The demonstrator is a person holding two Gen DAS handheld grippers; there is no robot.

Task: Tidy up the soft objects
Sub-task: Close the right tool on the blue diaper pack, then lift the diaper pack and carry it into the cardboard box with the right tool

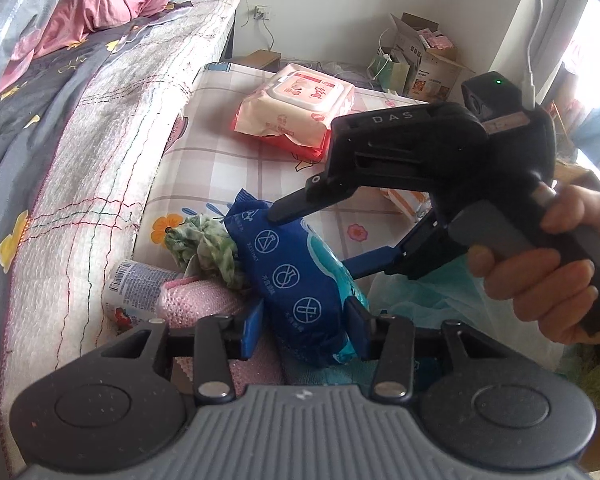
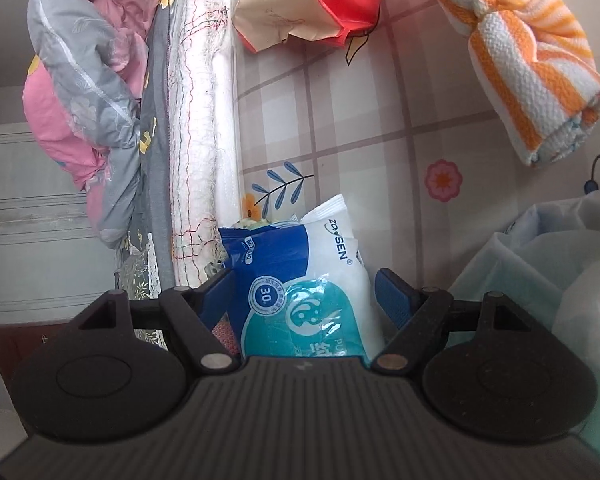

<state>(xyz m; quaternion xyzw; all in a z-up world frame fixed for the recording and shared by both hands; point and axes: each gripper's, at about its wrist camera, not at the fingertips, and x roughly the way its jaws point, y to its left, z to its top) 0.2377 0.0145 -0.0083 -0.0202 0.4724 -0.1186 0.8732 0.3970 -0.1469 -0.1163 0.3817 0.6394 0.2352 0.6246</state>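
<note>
1. Blue pack (image 1: 296, 276) of wipes stands on edge on the checked floral sheet (image 1: 236, 168), close to the mattress side (image 1: 100, 184).
2. Left tongs (image 1: 306, 330) grip the blue pack; both blue pads press its lower end from either side.
3. Right tongs (image 1: 308, 236) are spread, straddling the pack; upper finger (image 1: 300, 206) touches the pack's top corner, lower finger sits behind it.
4. In the right wrist view the pack (image 2: 304, 284) sits between the right tongs (image 2: 300, 292); right pad (image 2: 392, 296) stands clear of it, left pad is just beside it, contact unclear.
5. A hand (image 1: 548, 264) holds the right tongs' handle.
6. Green cloth (image 1: 204, 248) bunched against the pack's left side; pink knit item (image 1: 196, 300) and a white tube (image 1: 136, 284) lie just below it.
7. Pink wipes pack (image 1: 300, 104) lies further back on the sheet, on top of a red pack (image 2: 348, 0).
8. Orange striped towel (image 2: 528, 64), rolled, lies right of them.
9. Pale bag (image 2: 540, 264) near the right tongs.
</note>
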